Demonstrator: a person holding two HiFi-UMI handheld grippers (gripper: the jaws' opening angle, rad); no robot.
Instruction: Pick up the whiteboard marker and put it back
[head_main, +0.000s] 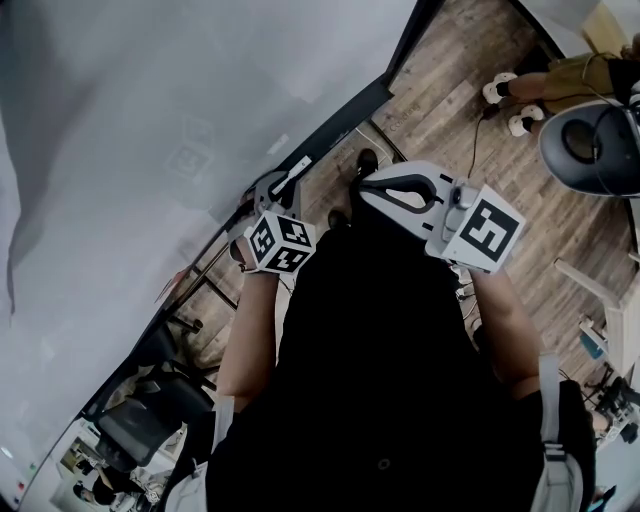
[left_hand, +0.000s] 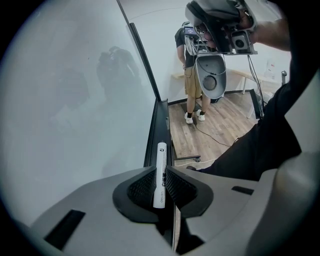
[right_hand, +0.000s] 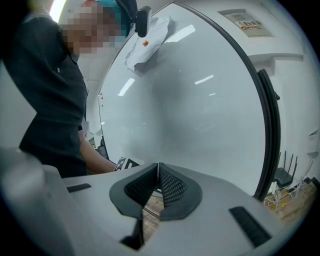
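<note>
A white whiteboard marker (left_hand: 161, 172) with black print sits lengthwise between the ribbed pads of my left gripper (left_hand: 161, 180), which is shut on it. Its far end reaches out over the black tray (left_hand: 159, 125) along the lower edge of the whiteboard (left_hand: 75, 100). In the head view the marker (head_main: 293, 175) shows as a short white stick at the left gripper (head_main: 278, 192), close to the board's black rail (head_main: 340, 120). My right gripper (right_hand: 158, 176) is shut with its pads meeting and nothing between them; it hangs apart from the board (right_hand: 190, 100), to the right of the left gripper (head_main: 368, 186).
Wooden floor (left_hand: 220, 125) lies beyond the tray, with a cable and the board stand's foot (left_hand: 187, 158). A person in shorts (left_hand: 191, 80) stands at the back beside a grey round device (left_hand: 211, 77). A black office chair (head_main: 140, 420) is at the lower left.
</note>
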